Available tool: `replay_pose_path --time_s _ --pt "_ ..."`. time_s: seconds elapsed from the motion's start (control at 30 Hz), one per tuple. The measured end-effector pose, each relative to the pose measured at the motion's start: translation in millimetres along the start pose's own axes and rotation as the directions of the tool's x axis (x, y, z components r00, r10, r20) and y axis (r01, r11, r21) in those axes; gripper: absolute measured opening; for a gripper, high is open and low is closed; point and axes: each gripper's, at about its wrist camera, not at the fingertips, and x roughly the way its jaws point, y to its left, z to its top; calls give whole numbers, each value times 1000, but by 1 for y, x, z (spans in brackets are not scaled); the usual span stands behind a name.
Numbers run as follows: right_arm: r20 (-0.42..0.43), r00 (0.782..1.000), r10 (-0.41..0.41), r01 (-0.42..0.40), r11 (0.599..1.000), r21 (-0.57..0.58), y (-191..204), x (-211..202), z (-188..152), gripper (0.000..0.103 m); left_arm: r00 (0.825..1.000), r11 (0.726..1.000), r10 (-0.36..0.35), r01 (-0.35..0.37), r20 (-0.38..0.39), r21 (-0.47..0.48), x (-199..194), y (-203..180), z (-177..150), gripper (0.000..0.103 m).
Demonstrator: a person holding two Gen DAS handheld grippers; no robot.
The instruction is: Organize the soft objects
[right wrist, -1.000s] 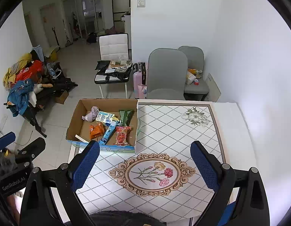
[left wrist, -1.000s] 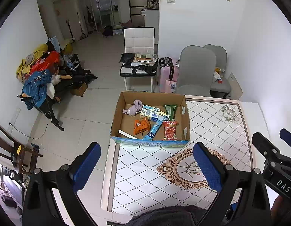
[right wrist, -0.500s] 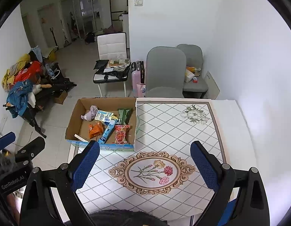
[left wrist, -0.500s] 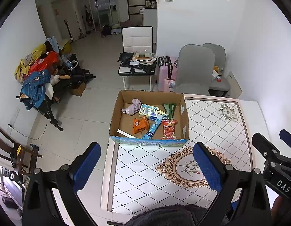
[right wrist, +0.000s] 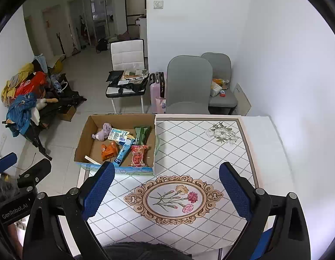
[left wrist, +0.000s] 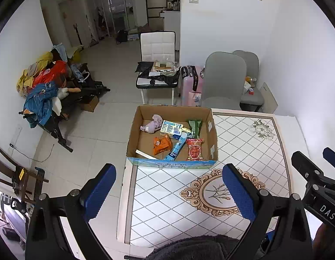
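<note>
— While the left wrist view looks down past the left gripper, what does it catch that the other misses?

— The dark wooden frame at the far left edge, and the right gripper's black body poking in at the right. The left gripper's jaws stand wide apart with nothing between them, high over the near left edge of the patterned table. The cardboard box sits at the table's far left corner. In it lie a lilac soft toy in the far left part, a pale blue-and-white packet just beside it, a green packet toward the right wall, an orange packet, a blue tube and a red packet nearer the front.

— And the right wrist view?

— It shows the whole flower medallion at the table's middle, which the left view cuts off. The right gripper hangs above it, jaws spread wide and empty. The box holds the same things: lilac soft toy, pale packet, green packet, orange packet, tube, red packet.
</note>
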Motion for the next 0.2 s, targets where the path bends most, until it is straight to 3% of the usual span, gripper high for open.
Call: replay_pose_path --time_s 0.2 --pt "1 1000 1 -1 1000 3 -1 -1 -1 99 1000 1000 -4 4 2 -2 -1 2 0 100"
